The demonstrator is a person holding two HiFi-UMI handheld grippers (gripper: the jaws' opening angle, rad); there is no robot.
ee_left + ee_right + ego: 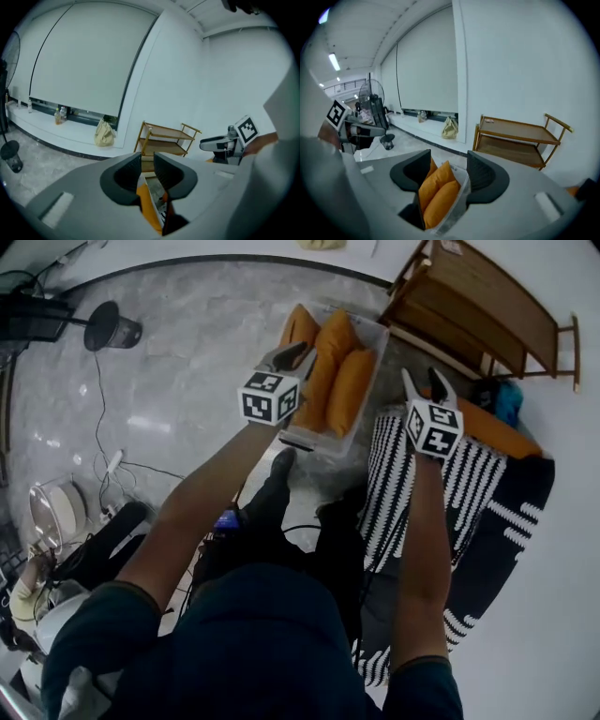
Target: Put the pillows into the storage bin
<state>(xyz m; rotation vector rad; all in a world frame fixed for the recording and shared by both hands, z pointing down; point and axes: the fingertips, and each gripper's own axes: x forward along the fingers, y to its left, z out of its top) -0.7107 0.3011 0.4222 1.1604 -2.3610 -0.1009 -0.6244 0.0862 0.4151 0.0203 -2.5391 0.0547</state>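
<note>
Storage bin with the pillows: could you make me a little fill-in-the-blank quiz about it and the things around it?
1. The pillows in the storage bin are all ___ in colour.
2. The cover beside the bin is striped black and ___.
3. The right gripper has its jaws ___, with nothing gripped.
4. The wooden cart by the wall has ___ shelves.
Missing words: orange; white; open; two.

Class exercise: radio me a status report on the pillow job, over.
Right gripper open, empty. Left gripper nearly shut at storage bin rim, grip unclear. Three orange pillows in bin. Nothing blocking.
</note>
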